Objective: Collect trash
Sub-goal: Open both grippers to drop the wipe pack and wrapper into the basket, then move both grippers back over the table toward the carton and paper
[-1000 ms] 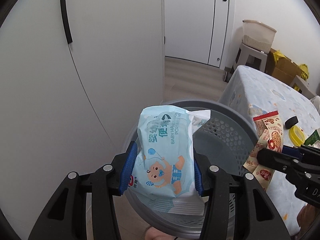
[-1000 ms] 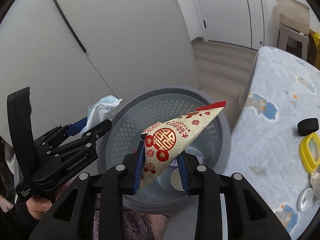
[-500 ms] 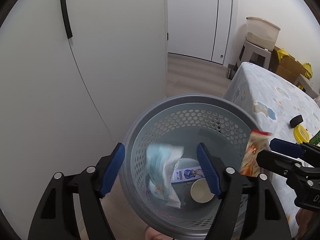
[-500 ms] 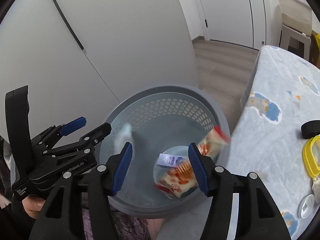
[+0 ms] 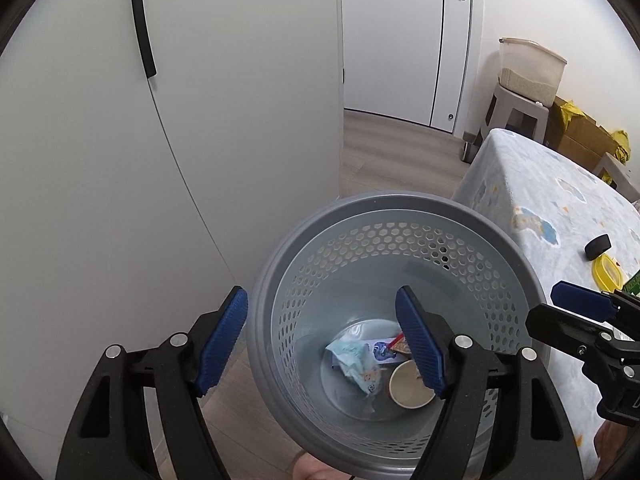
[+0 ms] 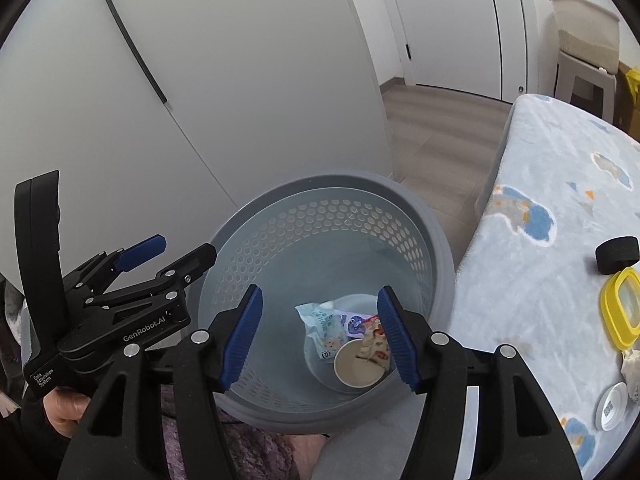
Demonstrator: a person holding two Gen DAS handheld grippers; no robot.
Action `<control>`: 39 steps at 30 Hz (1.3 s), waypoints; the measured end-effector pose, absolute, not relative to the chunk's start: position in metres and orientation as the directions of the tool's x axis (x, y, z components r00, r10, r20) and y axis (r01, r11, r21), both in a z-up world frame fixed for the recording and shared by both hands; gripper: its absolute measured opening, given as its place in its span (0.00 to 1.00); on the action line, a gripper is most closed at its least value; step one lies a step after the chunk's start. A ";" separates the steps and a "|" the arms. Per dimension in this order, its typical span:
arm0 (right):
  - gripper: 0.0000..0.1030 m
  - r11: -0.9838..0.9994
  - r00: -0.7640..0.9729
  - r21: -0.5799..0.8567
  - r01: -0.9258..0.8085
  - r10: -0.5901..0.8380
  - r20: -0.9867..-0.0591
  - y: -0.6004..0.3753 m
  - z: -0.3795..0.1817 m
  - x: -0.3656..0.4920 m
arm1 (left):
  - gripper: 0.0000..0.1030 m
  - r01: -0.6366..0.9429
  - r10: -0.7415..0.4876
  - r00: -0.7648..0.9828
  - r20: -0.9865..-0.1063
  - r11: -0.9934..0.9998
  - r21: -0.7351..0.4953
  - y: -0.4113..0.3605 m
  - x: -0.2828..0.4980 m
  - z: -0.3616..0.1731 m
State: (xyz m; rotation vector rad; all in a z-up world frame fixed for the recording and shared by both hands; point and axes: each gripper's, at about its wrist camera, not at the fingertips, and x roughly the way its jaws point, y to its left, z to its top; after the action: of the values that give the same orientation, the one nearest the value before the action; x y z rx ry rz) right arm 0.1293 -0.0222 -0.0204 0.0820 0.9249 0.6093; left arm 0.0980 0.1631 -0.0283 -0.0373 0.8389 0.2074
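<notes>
A grey perforated waste basket (image 5: 384, 204) (image 6: 320, 184) stands on the floor below both grippers. At its bottom lie a light blue wet-wipe pack (image 5: 354, 362) (image 6: 322, 324), a red-and-white snack wrapper (image 6: 376, 340) (image 5: 398, 340) and a paper cup (image 5: 410, 386) (image 6: 358, 364). My left gripper (image 5: 322, 344) (image 6: 184, 248) hangs open above the basket with nothing between its blue pads. My right gripper (image 6: 320, 336) (image 5: 560, 304) is open too, over the basket's near side, and holds nothing.
A table with a pale blue patterned cloth (image 6: 552, 240) (image 5: 560, 200) stands right of the basket; on it are a black cap (image 6: 618, 254), a yellow lid (image 6: 622, 308) and a white lid (image 6: 612, 406). A white cabinet wall (image 5: 200, 120) rises at the left. Wooden floor (image 5: 400, 152) runs to the doors.
Both grippers opened. The wipe pack fell from the left one and the snack wrapper from the right one; both now lie at the bottom of the basket. Neither hand shifted.
</notes>
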 end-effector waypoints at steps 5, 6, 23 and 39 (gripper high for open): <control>0.59 0.836 0.468 0.316 -0.449 0.520 -0.714 -0.027 -0.017 0.126 | 0.73 -0.201 0.175 0.654 -0.736 0.978 0.055 0.162 0.097 -0.027; 0.60 0.837 0.471 0.314 -0.447 0.519 -0.713 -0.028 -0.016 0.125 | 0.73 -0.202 0.177 0.654 -0.735 0.978 0.056 0.162 0.097 -0.027; 0.69 0.865 0.528 0.281 -0.416 0.481 -0.700 -0.040 -0.006 0.103 | 0.75 -0.190 0.170 0.679 -0.714 0.980 0.052 0.155 0.089 -0.022; 0.72 0.946 0.629 0.251 -0.204 0.324 -0.707 -0.135 0.000 0.069 | 0.75 -0.093 0.071 0.720 -0.690 0.996 0.005 0.112 0.088 -0.010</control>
State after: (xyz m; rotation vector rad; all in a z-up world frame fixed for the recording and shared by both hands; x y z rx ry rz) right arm 0.0686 -0.1350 -0.0004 0.1525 0.8379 0.3037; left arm 0.0883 0.1117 -0.0097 -0.0306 0.7616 0.0906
